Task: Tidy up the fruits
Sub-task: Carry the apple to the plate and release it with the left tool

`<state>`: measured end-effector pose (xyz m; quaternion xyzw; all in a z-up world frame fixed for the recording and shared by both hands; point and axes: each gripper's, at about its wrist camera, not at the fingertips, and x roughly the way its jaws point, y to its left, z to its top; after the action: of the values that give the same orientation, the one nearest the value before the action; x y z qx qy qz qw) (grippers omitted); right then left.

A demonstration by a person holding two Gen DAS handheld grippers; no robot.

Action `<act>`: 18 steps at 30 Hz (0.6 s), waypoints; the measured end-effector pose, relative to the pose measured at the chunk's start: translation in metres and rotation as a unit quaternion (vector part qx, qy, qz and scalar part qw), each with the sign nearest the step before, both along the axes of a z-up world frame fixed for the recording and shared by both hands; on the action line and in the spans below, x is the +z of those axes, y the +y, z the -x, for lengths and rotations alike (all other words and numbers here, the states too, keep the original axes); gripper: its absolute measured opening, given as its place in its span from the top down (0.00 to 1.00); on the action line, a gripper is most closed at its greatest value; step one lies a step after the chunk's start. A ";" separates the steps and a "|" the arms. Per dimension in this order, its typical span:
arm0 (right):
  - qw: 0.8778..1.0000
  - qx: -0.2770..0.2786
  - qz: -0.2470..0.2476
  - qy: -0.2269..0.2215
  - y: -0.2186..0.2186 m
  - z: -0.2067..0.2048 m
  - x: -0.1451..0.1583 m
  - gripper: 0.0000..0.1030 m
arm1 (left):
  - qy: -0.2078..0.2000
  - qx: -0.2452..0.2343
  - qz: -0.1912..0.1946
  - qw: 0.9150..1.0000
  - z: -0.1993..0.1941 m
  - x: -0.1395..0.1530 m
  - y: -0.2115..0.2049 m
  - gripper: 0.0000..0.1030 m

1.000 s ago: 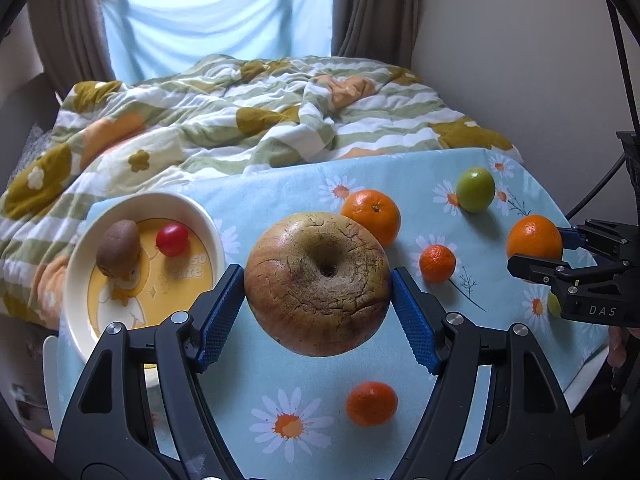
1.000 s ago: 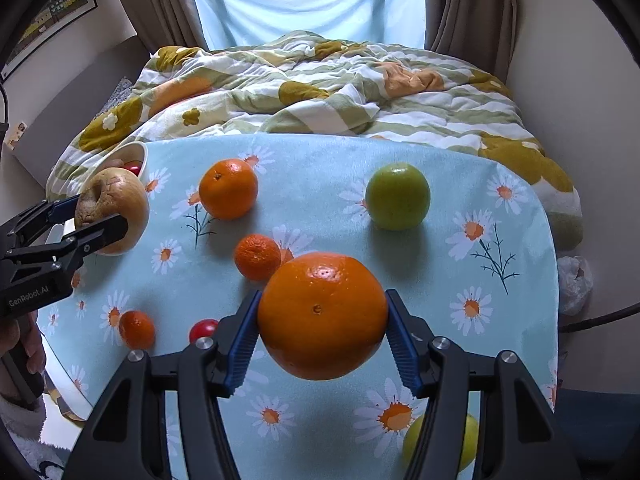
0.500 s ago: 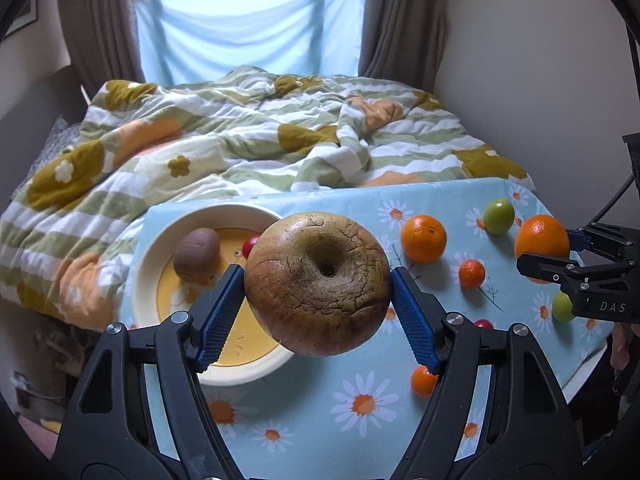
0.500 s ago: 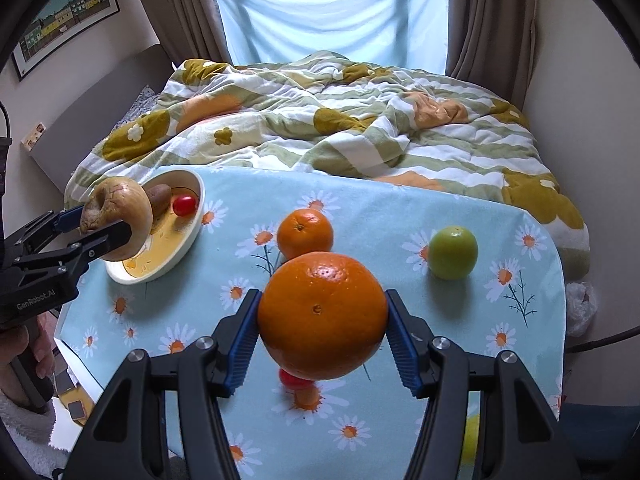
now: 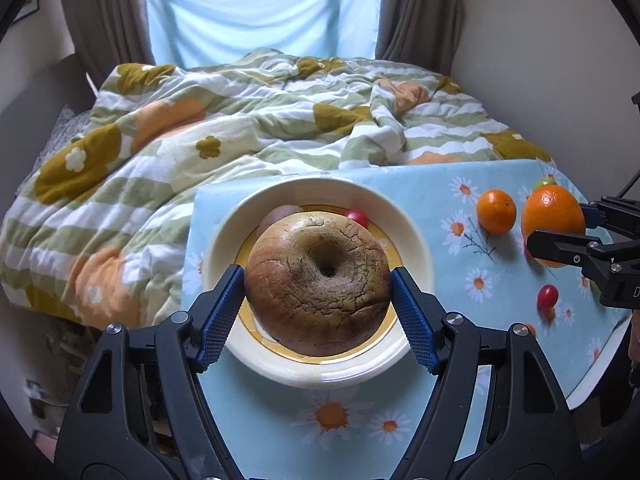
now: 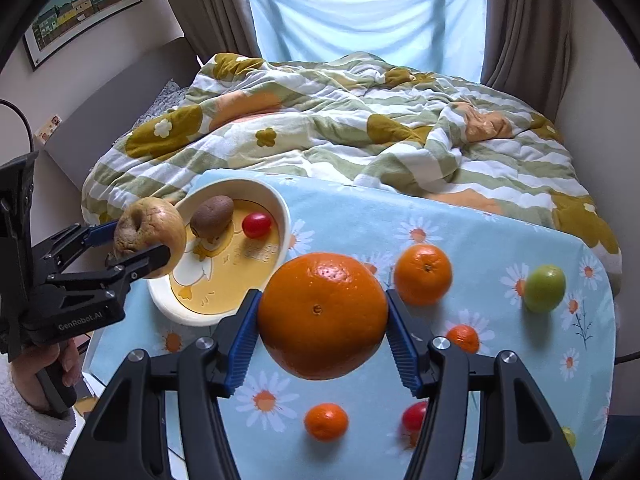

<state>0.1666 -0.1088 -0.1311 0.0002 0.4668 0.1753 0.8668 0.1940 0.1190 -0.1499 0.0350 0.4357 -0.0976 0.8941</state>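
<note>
Your left tool is clamping a brown, cracked apple between its blue pads, and you are holding it in the air over the white plate with the yellow centre. From the right wrist view the same apple is hanging above the plate's near-left rim, not resting on it. Inside the plate a brown kiwi and a small red tomato are lying side by side, apart from each other.

Your right tool is gripping a large orange, pads pressing on both its sides, and you are carrying it above the counter with the pale blue daisy cloth, to the right of the plate. In the left wrist view that orange is showing at the right edge, held in the right tool's black fingers.

On the cloth, a medium orange is lying just beyond the held one, a green fruit is sitting well to the right, and a small mandarin is lying between them, nearer you. Another small mandarin and a second red tomato are lying near the front edge, partly behind the right tool's arm. A yellow-green fruit is just peeking out at the lower right.

Your left hand, in a white fleecy sleeve, is gripping the left tool's handle. Behind the counter, a bed with a rumpled striped, flowered quilt is lying under a window with a blue curtain.
</note>
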 end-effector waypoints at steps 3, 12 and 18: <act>1.000 -0.002 -0.004 0.002 0.022 -0.005 -0.004 0.46 | 0.008 -0.008 -0.005 1.000 -0.007 -0.011 0.012 0.22; 0.999 -0.028 -0.012 0.013 0.057 -0.016 -0.015 0.46 | 0.029 -0.052 -0.019 0.998 -0.020 -0.038 0.031 0.22; 0.998 -0.056 -0.010 0.021 0.060 -0.017 -0.019 0.46 | 0.031 -0.097 -0.037 0.994 -0.023 -0.047 0.027 0.22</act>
<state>0.1838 -0.0488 -0.1502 0.0386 0.4826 0.1314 0.8651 0.2171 0.1457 -0.1971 0.1072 0.4610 -0.1685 0.8646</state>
